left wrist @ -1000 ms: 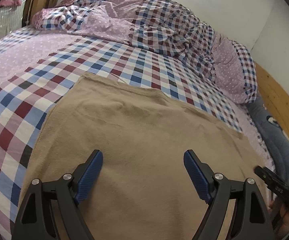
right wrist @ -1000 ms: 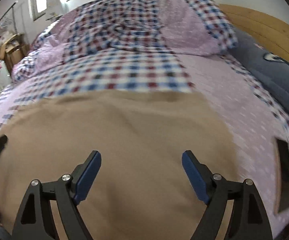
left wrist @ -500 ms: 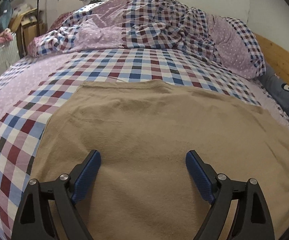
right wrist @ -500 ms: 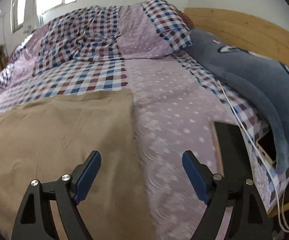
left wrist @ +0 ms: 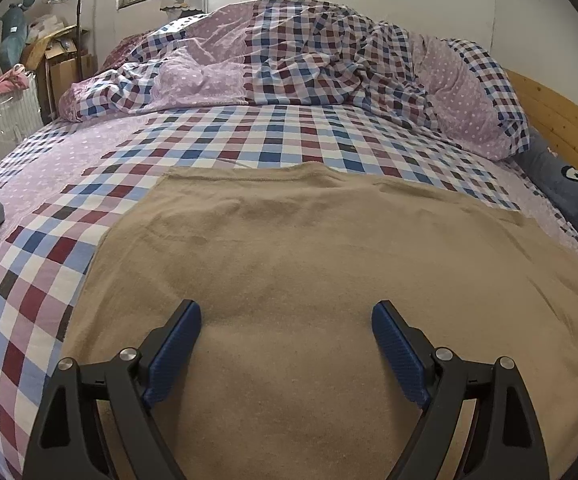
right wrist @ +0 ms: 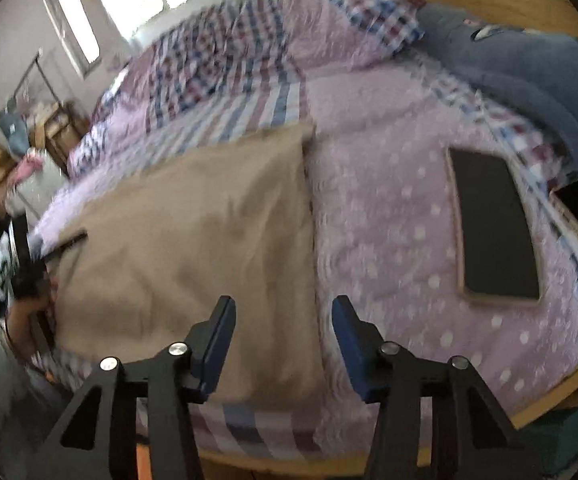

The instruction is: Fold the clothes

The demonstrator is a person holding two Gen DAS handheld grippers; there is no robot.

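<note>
Both grippers, left (left wrist: 286, 322) & right (right wrist: 283, 320), gape empty over tan cloth (left wrist: 309, 280); no legible text.

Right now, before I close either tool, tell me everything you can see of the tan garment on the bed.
The tan fleecy garment lies spread flat on the checked and lilac dotted bedsheet, plain, lightly wrinkled, no fold made yet. Its far edge has a straight hem. The open left tool hovers over its middle; the open right tool straddles its right edge near the corner. Neither visibly grips it.
</note>
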